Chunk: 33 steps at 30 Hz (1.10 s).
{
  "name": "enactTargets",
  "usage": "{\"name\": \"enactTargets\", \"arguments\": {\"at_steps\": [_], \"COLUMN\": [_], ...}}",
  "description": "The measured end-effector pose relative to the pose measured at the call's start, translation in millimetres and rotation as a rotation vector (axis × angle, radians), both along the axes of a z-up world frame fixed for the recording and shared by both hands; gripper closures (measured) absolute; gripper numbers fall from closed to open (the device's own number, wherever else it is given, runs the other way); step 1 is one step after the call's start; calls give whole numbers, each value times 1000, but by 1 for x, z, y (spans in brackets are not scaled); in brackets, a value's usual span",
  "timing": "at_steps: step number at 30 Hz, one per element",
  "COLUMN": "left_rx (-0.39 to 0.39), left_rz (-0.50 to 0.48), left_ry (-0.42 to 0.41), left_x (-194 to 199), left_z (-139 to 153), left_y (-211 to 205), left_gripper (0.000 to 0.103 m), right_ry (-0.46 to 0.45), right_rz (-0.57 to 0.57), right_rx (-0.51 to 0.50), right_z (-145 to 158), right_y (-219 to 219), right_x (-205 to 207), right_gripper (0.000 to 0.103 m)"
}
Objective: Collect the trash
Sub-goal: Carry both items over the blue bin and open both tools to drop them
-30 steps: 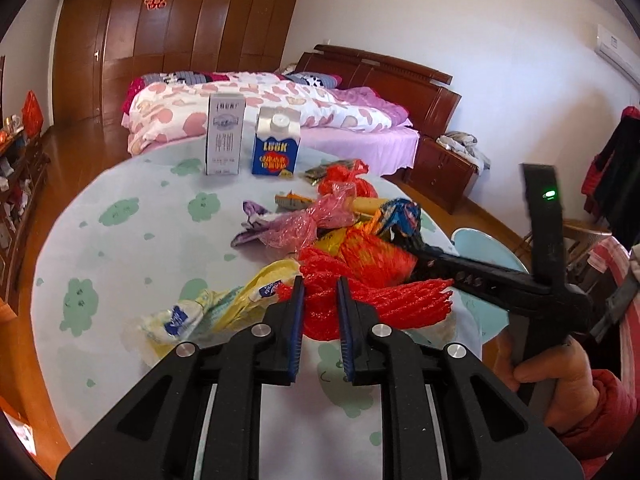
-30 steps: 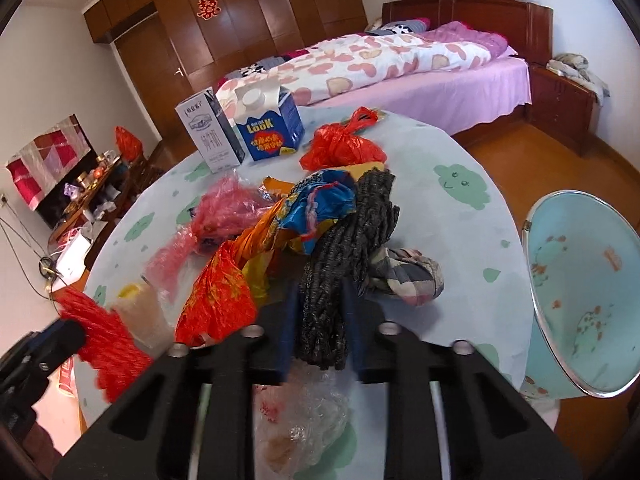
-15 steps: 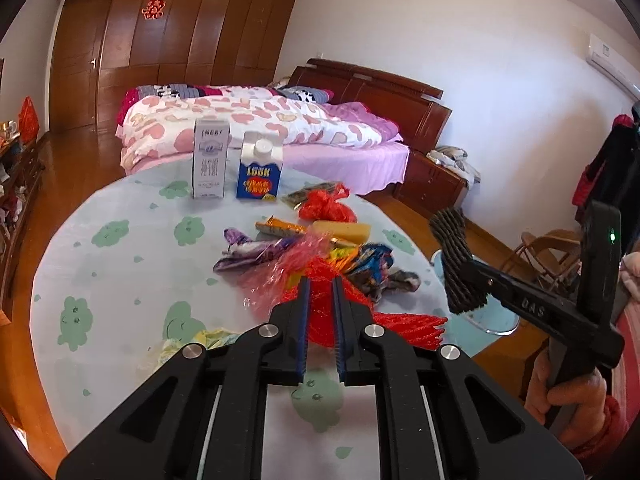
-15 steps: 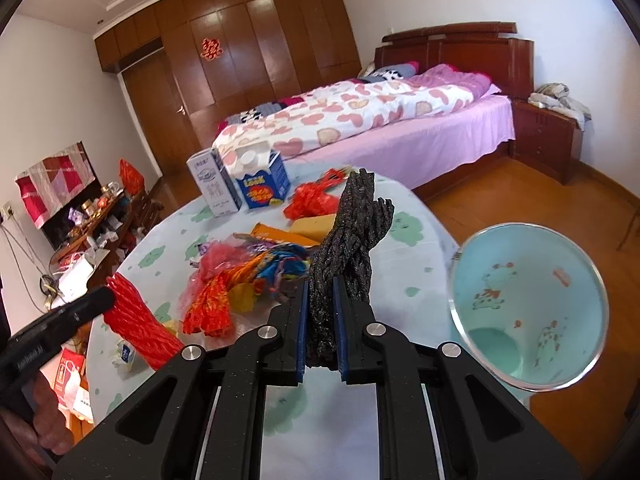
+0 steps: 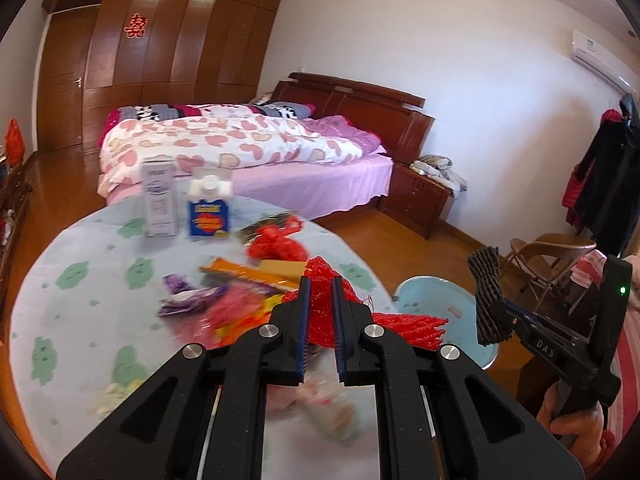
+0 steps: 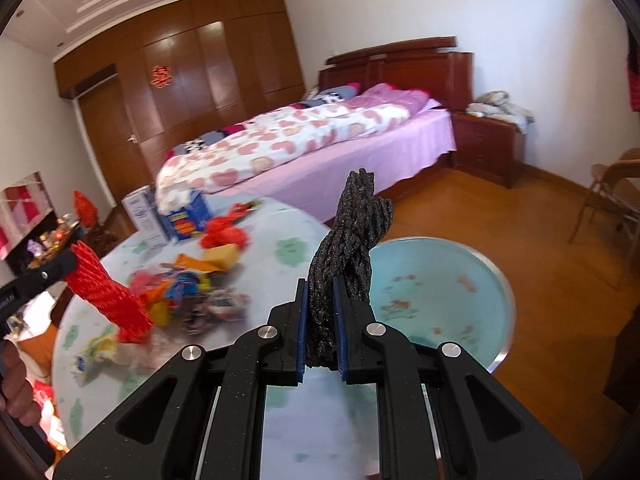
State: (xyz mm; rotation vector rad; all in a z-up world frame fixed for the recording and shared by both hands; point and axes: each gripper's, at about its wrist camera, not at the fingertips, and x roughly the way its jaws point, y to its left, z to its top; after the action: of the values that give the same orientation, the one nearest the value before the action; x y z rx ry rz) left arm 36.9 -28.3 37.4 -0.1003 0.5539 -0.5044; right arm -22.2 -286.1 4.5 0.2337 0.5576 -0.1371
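2 cartons (image 5: 186, 202) stand behind wrappers (image 5: 240, 304) on table (image 5: 80, 280).

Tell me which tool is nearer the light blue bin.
Right. The right tool, shut on black foam netting, is beside the bin's rim. The left tool, gripping red foam netting, sits farther back over the table.

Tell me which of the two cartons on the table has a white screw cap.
The blue carton, right of the plain white carton, which shows no cap.
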Motion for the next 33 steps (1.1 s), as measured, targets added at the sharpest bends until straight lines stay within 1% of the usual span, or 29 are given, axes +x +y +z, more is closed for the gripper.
{"name": "enactTargets", "arguments": {"at_steps": [4,6,11,14,19,24,25,26,27,29,30,31,32,33], "left_rx": [10,25,62,79,111,153,168,177,188,205,210,214,215,216], "left_rz": [-42,-59,-106,-144,-192,-211,-208,-206,-207,-192,-183,-166,-152,-140], "left_ry": [2,2,16,22,49,90,90,89,85,76,73,70,71,71], "left_x": [7,11,19,24,37,49,50,49,49,49,48,49,49,48], "left_z": [-4,-7,-21,-29,-47,-65,-67,-68,-68,-67,-66,-65,-64,-62], "left_y": [-40,-60,-110,-141,-190,-219,-223,-224,-224,-222,-219,-214,-209,-204], "left_gripper": [93,93,93,93,93,91,89,82,79,67,64,56,52,50], "right_ry": [15,29,84,123,164,191,191,189,185,174,169,162,154,147], "right_rz": [-67,-91,-155,-165,-175,-183,-190,-192,-195,-209,-215,-224,-235,-242], "right_rx": [-43,-42,-34,-11,-3,42,46,51,54,48,48,50,51,52], "right_z": [-4,-9,-31,-43,-61,-72,-73,-73,-73,-70,-69,-67,-65,-63], "right_y": [-23,-34,-60,-72,-82,-93,-93,-93,-93,-95,-95,-96,-96,-97], "right_x": [-5,-6,-6,-3,0,0,1,0,-1,-1,-2,-4,-6,-7], "right_gripper": [90,90,90,90,90,89,84,78,76,75,75,72,69,67]}}
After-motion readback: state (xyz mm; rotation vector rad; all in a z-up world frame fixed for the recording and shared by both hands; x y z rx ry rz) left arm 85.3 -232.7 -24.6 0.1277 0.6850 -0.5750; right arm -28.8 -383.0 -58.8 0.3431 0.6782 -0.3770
